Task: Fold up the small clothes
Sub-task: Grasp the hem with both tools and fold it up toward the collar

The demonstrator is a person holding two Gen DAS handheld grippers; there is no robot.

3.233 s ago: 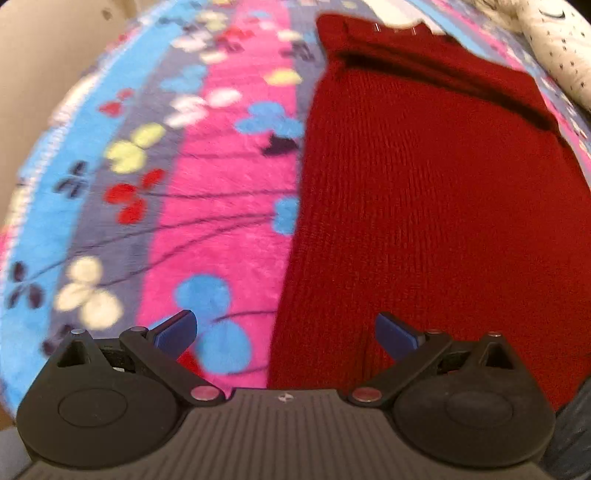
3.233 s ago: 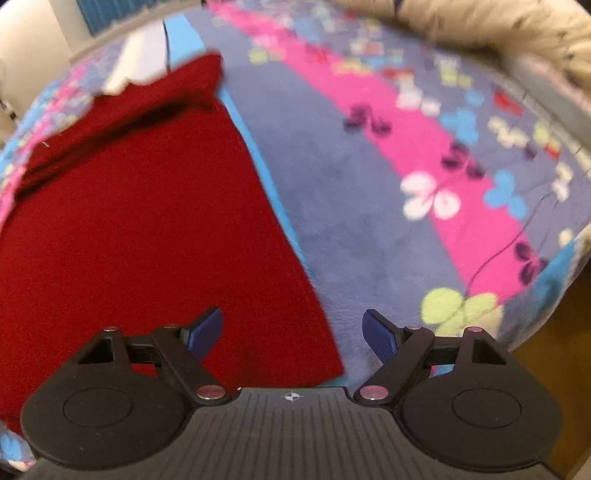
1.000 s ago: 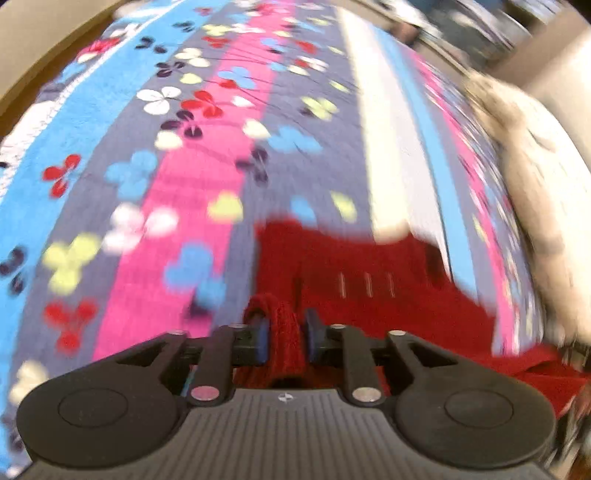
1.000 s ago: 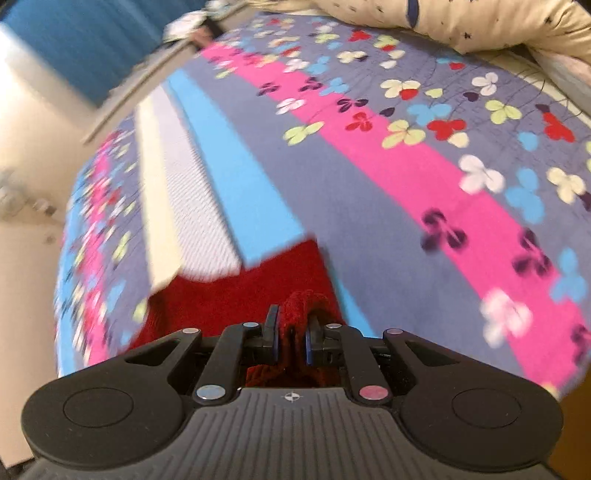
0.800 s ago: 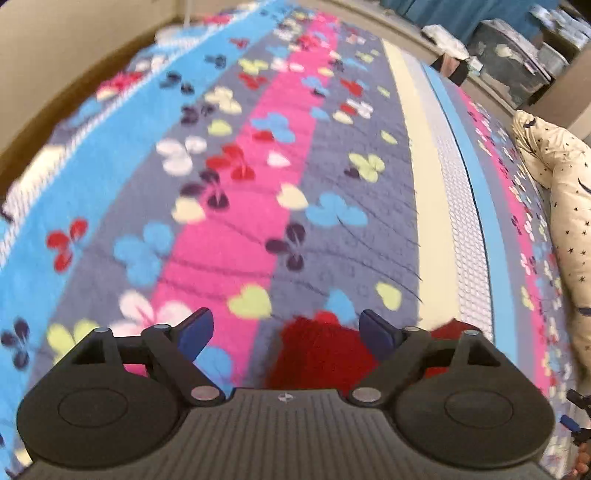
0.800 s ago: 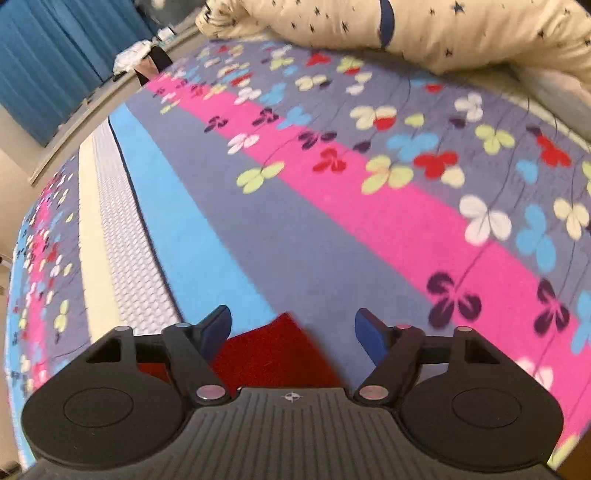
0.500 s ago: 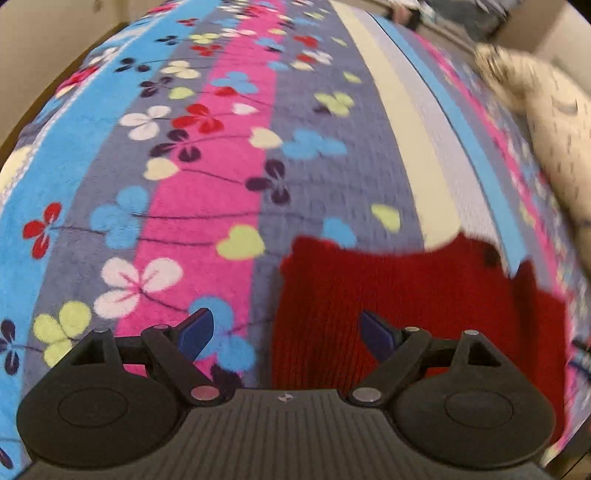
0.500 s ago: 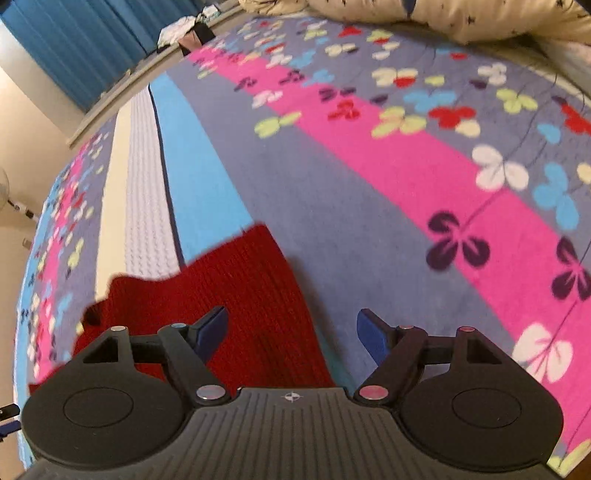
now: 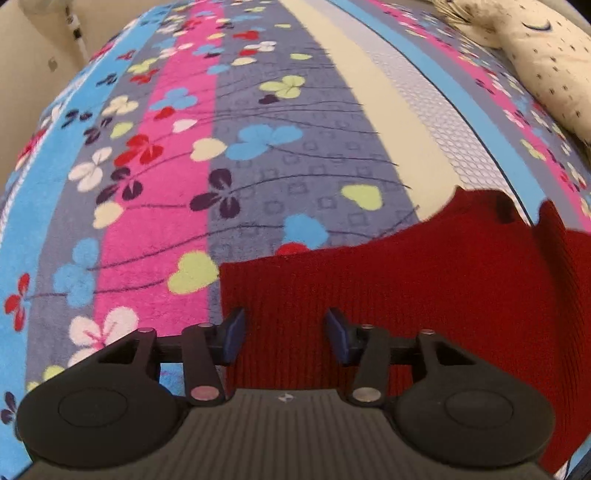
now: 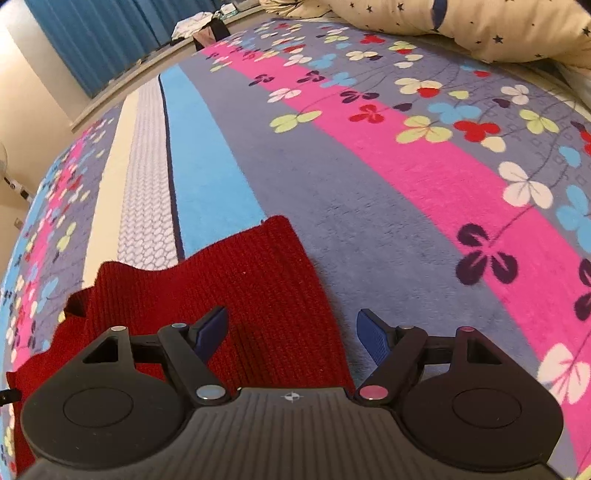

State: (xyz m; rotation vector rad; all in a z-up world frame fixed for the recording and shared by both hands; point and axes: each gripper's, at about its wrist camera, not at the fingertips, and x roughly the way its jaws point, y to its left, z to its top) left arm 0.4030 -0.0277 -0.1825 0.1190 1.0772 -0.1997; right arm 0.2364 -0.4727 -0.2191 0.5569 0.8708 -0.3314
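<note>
A: Which step is in hand?

B: One fold looks laid. The dark red ribbed knit garment (image 9: 424,280) lies flat on the bed, on the striped fleece blanket with clover flowers (image 9: 236,155). Neither pair of tongs holds it. The left tongs (image 9: 284,330) stand part spread over the garment's near left corner, their jaws having just been closing, with cloth under the gap but not pinched. The right tongs (image 10: 291,332) are spread too, also just closing a little, and straddle the garment's right edge: one blue pad over the knit, the other over the blanket.

A: So what does the next move call for?

B: Probably a fresh grip. Each pair would need to sink onto its own edge and pinch through the doubled knit, not only the top layer, so a second fold carries over evenly. The far edge is ragged, with a notch and a flap near the white stripe, and may want squaring.

A: Anything in the way?

B: Little. A cream star-print pillow (image 10: 480,26) lies at the bed's far side, well apart. Blue curtains (image 10: 96,33) hang beyond the bed. The plush blanket may drag on the knit.
</note>
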